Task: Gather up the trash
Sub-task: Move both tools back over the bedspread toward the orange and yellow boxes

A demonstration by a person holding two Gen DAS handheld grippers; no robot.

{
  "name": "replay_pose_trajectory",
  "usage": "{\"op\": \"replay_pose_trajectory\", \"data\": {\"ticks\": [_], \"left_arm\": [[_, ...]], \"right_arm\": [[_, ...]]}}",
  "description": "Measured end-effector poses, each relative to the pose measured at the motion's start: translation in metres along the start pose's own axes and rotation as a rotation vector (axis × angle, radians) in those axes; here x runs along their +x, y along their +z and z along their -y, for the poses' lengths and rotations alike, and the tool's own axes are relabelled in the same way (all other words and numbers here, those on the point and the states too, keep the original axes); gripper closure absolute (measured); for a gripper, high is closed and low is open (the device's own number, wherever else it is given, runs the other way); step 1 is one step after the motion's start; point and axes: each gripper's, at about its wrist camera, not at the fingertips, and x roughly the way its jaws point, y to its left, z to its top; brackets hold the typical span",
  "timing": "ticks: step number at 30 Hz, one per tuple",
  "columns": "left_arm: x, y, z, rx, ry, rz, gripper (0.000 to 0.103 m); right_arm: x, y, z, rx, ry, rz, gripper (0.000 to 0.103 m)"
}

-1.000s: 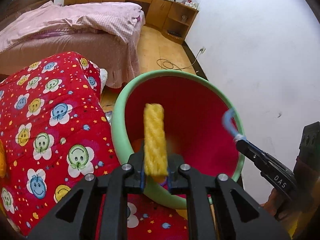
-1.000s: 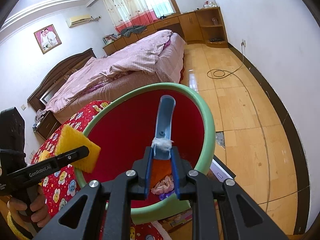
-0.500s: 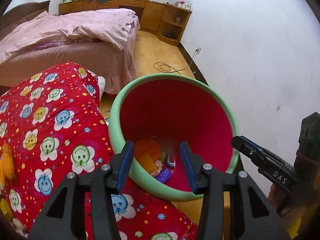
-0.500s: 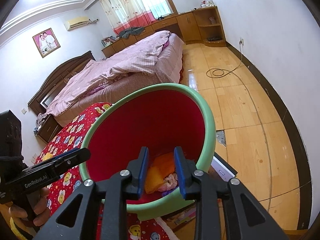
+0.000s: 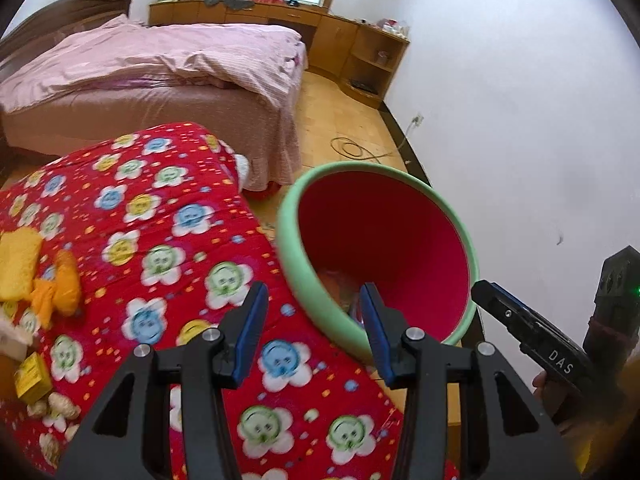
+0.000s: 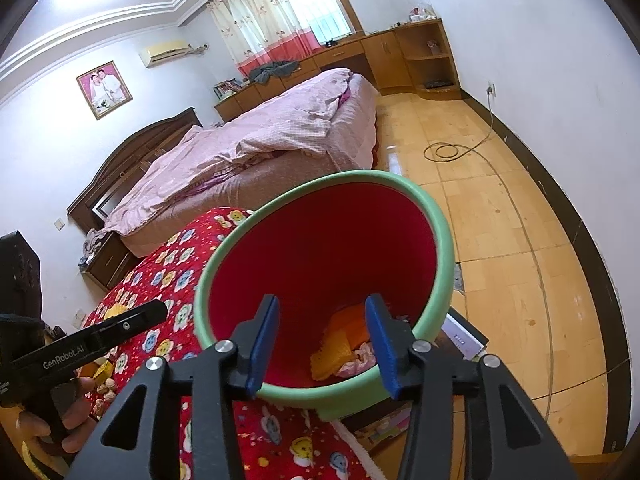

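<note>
A bin with a green rim (image 5: 298,276) and a red inside stands beside a red smiley-print quilt (image 5: 160,240). My left gripper (image 5: 313,292) hangs open and empty over the quilt's edge and the bin's near rim. My right gripper (image 6: 323,304) is over the bin's mouth, its jaws opening with nothing between them. At the bottom of the bin (image 6: 444,256) lie a yellow sponge (image 6: 336,350), an orange piece (image 6: 352,320) and a pink wrapper (image 6: 356,362). On the quilt's left sit another yellow sponge (image 5: 18,264), an orange scrap (image 5: 60,288), a small yellow box (image 5: 34,376) and nut shells (image 5: 60,400).
A bed with a pink cover (image 5: 160,64) stands behind the quilt. A white wall (image 5: 520,140) runs close to the right of the bin. A cable (image 6: 444,152) coils on the wooden floor, and a flat white box (image 6: 464,332) lies by the bin's base.
Both grippers opened: the yellow sponge left my left gripper and the blue piece left my right one, and both are gone from the jaws. My left gripper drew back over the quilt.
</note>
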Motion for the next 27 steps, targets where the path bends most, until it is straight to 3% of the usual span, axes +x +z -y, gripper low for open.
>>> {"op": "replay_pose_trajectory", "data": {"ticks": [27], "left_arm": [[-0.097, -0.046, -0.1, -0.167, 0.197, 0.086, 0.055]], "right_arm": [[-0.013, -0.027, -0.1, -0.132, 0.098, -0.034, 0.04]]}}
